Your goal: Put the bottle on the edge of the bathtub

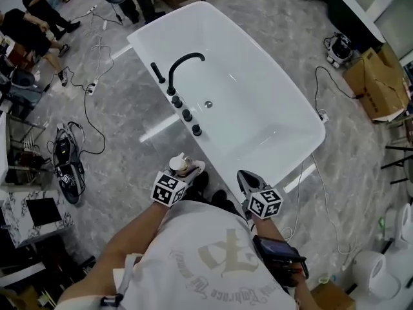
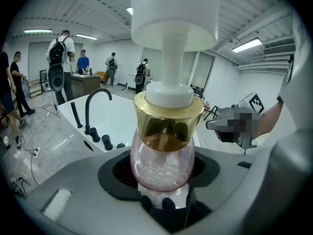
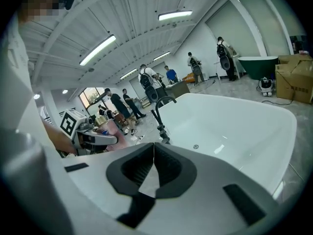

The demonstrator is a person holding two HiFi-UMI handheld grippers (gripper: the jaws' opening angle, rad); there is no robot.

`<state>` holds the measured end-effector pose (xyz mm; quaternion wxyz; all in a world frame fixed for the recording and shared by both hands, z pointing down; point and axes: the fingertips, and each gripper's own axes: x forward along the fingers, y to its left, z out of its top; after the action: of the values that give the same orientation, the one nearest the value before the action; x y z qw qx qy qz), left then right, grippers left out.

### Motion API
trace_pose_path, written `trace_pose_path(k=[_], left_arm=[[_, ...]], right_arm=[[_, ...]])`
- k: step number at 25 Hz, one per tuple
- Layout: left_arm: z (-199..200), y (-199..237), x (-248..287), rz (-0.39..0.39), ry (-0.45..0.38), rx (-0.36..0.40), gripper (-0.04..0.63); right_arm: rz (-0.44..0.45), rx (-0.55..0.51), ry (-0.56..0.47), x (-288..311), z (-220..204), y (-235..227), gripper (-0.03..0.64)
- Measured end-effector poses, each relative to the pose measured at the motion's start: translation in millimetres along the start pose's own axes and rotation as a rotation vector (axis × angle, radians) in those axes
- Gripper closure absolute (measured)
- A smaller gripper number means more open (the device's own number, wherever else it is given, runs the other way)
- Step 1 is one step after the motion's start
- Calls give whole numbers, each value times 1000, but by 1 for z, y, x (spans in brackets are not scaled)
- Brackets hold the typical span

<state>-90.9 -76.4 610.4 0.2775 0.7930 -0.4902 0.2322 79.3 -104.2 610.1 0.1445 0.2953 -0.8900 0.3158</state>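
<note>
A bottle (image 1: 179, 164) with a pink glass body, gold collar and white pump cap stands upright in my left gripper (image 1: 191, 170), just off the near corner of the white bathtub (image 1: 303, 108). In the left gripper view the bottle (image 2: 164, 155) fills the middle, with the left gripper (image 2: 164, 180) shut on its round body. My right gripper (image 1: 244, 178) hangs beside it near the tub's front rim. Its jaws are shut with nothing between them, as the right gripper (image 3: 154, 153) shows in its own view. A black faucet (image 1: 184, 63) stands on the tub's left rim.
Black knobs (image 1: 187, 115) line the rim below the faucet. Cables (image 1: 97, 108) trail over the grey floor on the left, near black gear (image 1: 68, 163). Cardboard boxes (image 1: 377, 82) stand at the right and white tubs (image 1: 374, 270) at the bottom right. People (image 1: 32, 18) are at the top left.
</note>
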Motion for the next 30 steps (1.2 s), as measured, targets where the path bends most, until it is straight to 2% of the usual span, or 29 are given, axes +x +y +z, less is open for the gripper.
trace_pose_path(k=[12,30], left_arm=[[11,34,32,-64,45,56,368],[-15,45,88,-119,149,117,368]], right_arm=[[-53,11,-5,36,20,-6,611],[-127,72,31,45,0,-26,611]])
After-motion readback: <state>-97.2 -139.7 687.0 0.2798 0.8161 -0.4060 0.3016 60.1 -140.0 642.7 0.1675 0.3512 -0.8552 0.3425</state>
